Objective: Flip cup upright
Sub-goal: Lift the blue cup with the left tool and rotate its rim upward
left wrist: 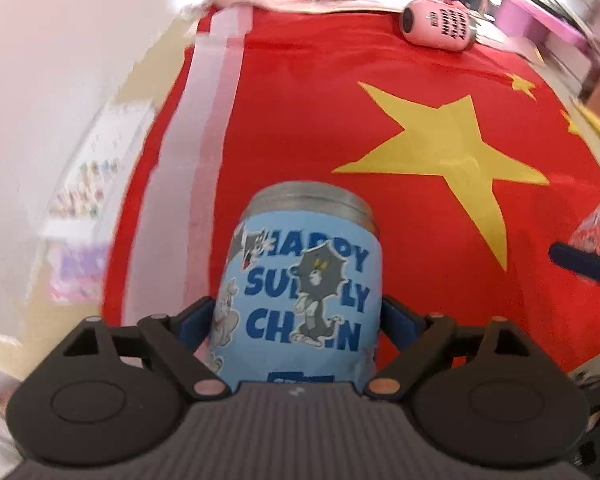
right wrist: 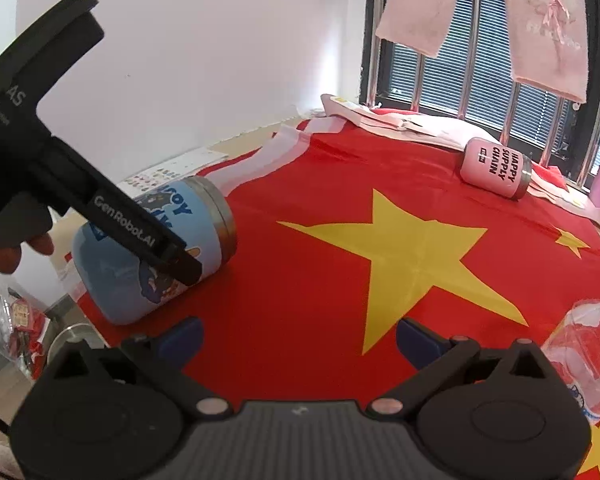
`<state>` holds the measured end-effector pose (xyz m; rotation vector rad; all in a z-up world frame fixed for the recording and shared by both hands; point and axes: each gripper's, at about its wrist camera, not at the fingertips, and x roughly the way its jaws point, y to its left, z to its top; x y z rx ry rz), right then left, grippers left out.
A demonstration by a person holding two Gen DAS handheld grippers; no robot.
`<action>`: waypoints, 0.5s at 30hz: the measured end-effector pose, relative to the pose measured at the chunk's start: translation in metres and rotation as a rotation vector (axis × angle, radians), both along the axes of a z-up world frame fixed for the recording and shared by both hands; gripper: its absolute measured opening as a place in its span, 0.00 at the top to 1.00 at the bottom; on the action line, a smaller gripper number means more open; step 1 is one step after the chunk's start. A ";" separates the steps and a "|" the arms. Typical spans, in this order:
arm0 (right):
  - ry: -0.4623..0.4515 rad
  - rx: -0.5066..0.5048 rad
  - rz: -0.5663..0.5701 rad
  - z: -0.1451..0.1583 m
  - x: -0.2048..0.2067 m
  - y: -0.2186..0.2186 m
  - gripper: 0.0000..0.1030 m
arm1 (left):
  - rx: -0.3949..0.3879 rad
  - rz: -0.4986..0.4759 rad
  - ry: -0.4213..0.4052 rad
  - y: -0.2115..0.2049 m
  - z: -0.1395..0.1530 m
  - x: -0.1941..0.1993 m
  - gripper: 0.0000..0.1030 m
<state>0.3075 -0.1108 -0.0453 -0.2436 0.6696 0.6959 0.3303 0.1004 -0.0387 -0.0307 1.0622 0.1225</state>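
Observation:
A light-blue cup (left wrist: 300, 292) with cartoon cats and a steel rim lies tilted on its side over the red flag cloth (left wrist: 380, 120). My left gripper (left wrist: 298, 320) is shut on the blue cup, a blue pad on each side of its body. In the right wrist view the blue cup (right wrist: 140, 264) lies at the left with the left gripper (right wrist: 156, 248) clamped across it. My right gripper (right wrist: 298, 336) is open and empty above the cloth (right wrist: 340, 208).
A pink cup (right wrist: 496, 168) lies on its side at the far right, also in the left wrist view (left wrist: 440, 26). A clear glass (right wrist: 588, 356) lies at the right edge. Pink towels (right wrist: 540, 20) hang on a rail by the window. A wall runs along the left.

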 end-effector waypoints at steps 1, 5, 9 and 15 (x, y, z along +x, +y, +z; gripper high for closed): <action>-0.002 0.005 0.005 0.001 0.000 0.000 0.00 | 0.018 -0.020 -0.020 -0.001 0.005 -0.002 0.00; -0.011 0.027 0.031 0.001 0.000 0.001 0.00 | 0.028 -0.136 -0.081 0.002 0.021 -0.008 0.00; -0.021 0.031 0.051 -0.002 0.000 0.006 0.00 | 0.079 -0.267 -0.061 -0.001 0.018 -0.001 0.00; -0.014 0.017 0.032 -0.005 0.004 0.010 0.00 | 0.061 -0.342 0.038 -0.006 0.001 0.021 0.05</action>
